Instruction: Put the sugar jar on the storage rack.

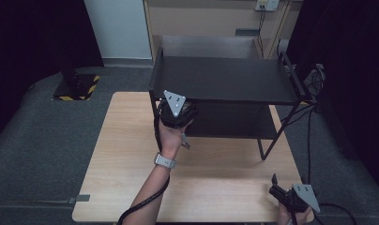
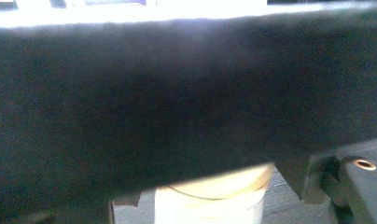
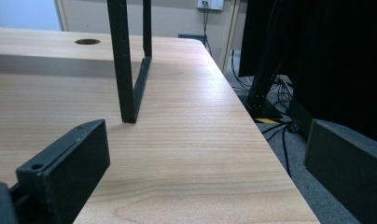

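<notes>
Light wood table [image 1: 131, 154] stood on grey carpet [image 1: 37, 140], dark curtains at both sides, beige wall behind. Black two-tier shelf rack [image 1: 225, 77] sat on the table's far half. Left gripper [image 1: 176, 115] was at the rack's front left corner, jaws clamped on a white cylindrical container [image 2: 210, 200] under the shelf edge. Right gripper [image 1: 291, 194] rested at the near right table corner, jaws wide apart, holding nothing.

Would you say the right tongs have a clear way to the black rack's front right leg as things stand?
Probably yes: the right tongs stand open, facing that leg, with bare wooden table between them and nothing in the way.
</notes>
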`<action>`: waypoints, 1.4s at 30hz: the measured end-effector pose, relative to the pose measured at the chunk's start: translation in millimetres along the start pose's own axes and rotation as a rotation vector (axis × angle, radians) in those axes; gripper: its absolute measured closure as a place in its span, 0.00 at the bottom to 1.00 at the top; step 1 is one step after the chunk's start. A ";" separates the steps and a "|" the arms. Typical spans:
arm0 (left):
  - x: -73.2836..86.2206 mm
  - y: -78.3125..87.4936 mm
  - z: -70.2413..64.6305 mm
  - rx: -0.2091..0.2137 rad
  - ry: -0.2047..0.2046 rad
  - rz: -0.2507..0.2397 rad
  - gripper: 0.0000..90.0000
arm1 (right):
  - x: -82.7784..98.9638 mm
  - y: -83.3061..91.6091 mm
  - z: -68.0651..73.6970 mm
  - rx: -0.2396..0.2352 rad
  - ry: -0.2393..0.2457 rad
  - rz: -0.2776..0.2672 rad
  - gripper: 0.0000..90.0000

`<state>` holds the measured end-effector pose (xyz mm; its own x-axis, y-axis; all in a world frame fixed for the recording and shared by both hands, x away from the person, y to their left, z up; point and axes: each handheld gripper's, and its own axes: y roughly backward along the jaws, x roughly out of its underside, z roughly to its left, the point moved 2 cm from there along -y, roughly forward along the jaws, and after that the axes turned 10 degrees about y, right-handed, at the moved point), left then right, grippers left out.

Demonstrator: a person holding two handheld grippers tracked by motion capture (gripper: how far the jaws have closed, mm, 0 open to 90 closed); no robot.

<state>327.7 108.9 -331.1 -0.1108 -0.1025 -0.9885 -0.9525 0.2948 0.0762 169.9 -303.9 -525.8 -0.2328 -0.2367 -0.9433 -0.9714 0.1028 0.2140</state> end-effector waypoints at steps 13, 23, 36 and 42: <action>1.0 -1.0 2.6 0.000 0.010 -0.008 0.36 | -0.2 0.0 0.7 -0.001 0.006 0.001 0.01; 1.9 -0.9 -1.8 0.005 0.005 -0.001 0.20 | -0.4 0.0 0.6 -0.003 0.006 0.002 0.01; 16.4 15.2 -13.8 0.002 0.020 -0.020 0.04 | -1.0 0.0 -0.8 -0.015 0.005 0.007 0.01; 23.6 31.0 -17.0 0.016 0.011 -0.036 0.00 | -1.1 0.3 -1.2 -0.018 0.001 0.008 0.01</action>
<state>290.8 99.4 -349.9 -0.0801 -0.1234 -0.9891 -0.9512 0.3060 0.0389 169.7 -304.8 -524.3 -0.2404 -0.2366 -0.9414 -0.9703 0.0869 0.2259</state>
